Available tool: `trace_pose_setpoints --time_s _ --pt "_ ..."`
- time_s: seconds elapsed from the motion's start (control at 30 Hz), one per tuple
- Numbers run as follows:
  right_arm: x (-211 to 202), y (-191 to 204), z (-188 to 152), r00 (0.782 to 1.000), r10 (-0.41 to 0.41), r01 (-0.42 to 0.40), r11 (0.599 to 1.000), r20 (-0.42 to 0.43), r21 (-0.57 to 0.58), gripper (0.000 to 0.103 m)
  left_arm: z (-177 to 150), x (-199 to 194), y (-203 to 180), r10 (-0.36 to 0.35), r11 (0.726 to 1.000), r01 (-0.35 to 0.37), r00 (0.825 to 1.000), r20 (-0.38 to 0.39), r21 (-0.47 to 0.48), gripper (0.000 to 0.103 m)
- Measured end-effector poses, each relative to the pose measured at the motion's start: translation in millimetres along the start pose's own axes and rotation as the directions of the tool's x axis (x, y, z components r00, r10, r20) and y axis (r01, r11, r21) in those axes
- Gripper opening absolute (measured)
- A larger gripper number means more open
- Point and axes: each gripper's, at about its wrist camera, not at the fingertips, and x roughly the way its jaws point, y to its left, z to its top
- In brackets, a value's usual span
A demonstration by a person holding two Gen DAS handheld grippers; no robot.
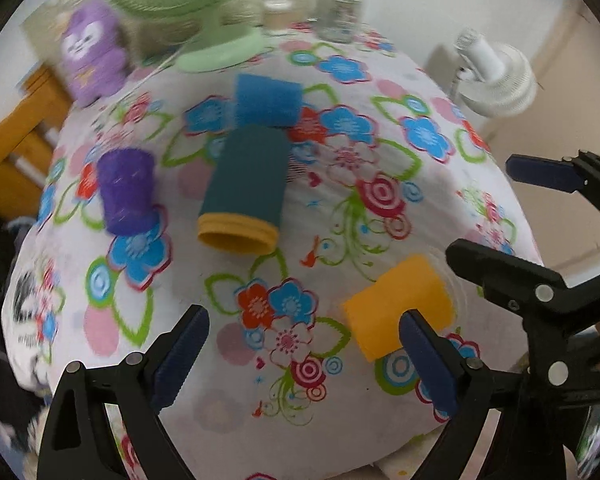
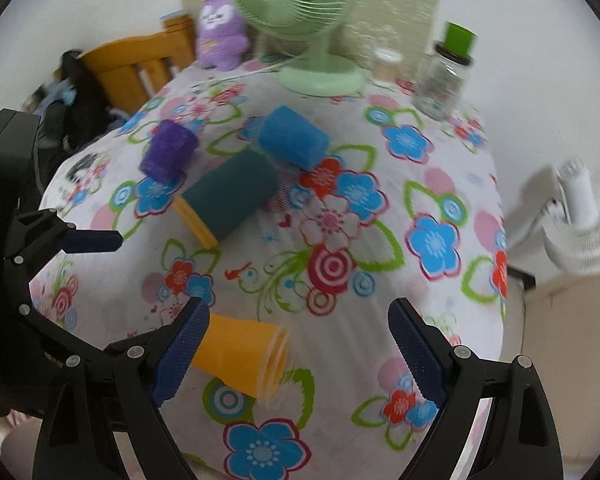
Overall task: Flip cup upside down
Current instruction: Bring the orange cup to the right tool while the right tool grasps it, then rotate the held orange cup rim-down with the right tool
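Observation:
A yellow cup point(image 1: 396, 304) point(image 2: 244, 354) lies on its side on the floral tablecloth near the front edge, its mouth toward the right in the right wrist view. My left gripper point(image 1: 304, 356) is open and empty; the cup lies just beyond its right finger. My right gripper point(image 2: 298, 354) is open and empty, with the cup between its fingers, against the left one. The right gripper also shows in the left wrist view point(image 1: 508, 208), open beside the cup.
A dark teal cup with a yellow rim point(image 1: 244, 188) point(image 2: 230, 196), a blue cup point(image 1: 268, 98) point(image 2: 294, 138) and a purple cup point(image 1: 126, 192) point(image 2: 168, 152) lie mid-table. A green fan point(image 2: 300, 20), a purple plush point(image 2: 220, 28) and a glass bottle point(image 2: 444, 80) stand at the back.

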Motion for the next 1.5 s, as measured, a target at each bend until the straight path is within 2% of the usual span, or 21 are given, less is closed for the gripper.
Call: trace_pose_setpoints --time_s 0.1,0.23,0.4,0.53,0.77,1.0,1.07,1.1,1.27,1.33,1.4,1.5 --pt "2.3 7.0 5.7 1.0 0.02 -0.02 0.995 0.002 -0.093 0.092 -5.8 -1.0 4.1 0.024 0.998 -0.024 1.0 -0.003 -0.062 0.098" --pt "11.1 15.6 11.9 0.998 0.056 -0.06 0.977 -0.023 -0.207 0.092 -17.2 3.6 10.7 0.022 0.988 -0.024 1.0 -0.016 -0.155 0.099" --pt "28.4 27.2 12.3 0.993 0.091 -0.112 0.941 -0.077 -0.319 0.092 -33.6 15.3 12.6 0.036 0.975 -0.038 0.999 -0.016 -0.218 0.101" --pt "47.9 38.6 10.2 0.983 0.113 -0.163 0.897 -0.141 -0.412 0.092 -48.7 32.3 16.8 0.008 0.959 -0.022 0.999 -0.051 -0.282 0.101" --pt "71.5 56.2 2.8 0.956 0.155 -0.272 0.792 -0.25 -0.547 0.092 -69.7 46.2 18.2 -0.015 0.942 -0.014 0.997 -0.081 -0.337 0.101" --pt "85.4 76.0 -7.9 0.926 0.14 -0.344 0.697 -0.35 -0.629 0.092 -81.2 58.6 15.6 -0.003 0.942 -0.037 0.993 -0.117 -0.334 0.101" --pt "90.8 82.0 -11.7 0.92 0.124 -0.352 0.676 -0.371 -0.648 0.09 -82.9 62.9 15.9 0.005 0.946 -0.045 0.992 -0.125 -0.321 0.101" --pt "93.9 84.2 -13.7 0.916 0.116 -0.358 0.667 -0.384 -0.653 0.086 -83.4 65.0 16.2 0.01 0.948 -0.05 0.991 -0.13 -0.314 0.101" --pt "111.4 89.2 -20.7 0.889 0.078 -0.387 0.653 -0.45 -0.651 0.07 -84.5 67.1 15.5 0.037 0.959 -0.072 0.991 -0.132 -0.274 0.103" --pt "115.8 89.8 -20.6 0.882 0.072 -0.392 0.66 -0.466 -0.641 0.058 -84.9 66.5 16.0 0.029 0.96 -0.064 0.991 -0.132 -0.271 0.103" --pt "118.8 90.7 -19.3 0.878 0.065 -0.39 0.671 -0.474 -0.631 0.058 -84.7 65.8 18.2 0.023 0.961 -0.059 0.991 -0.134 -0.27 0.103" --pt "115.7 92.4 -16.7 0.89 0.063 -0.369 0.68 -0.451 -0.633 0.057 -83.4 66.7 22.1 0.005 0.96 -0.043 0.991 -0.137 -0.276 0.103"
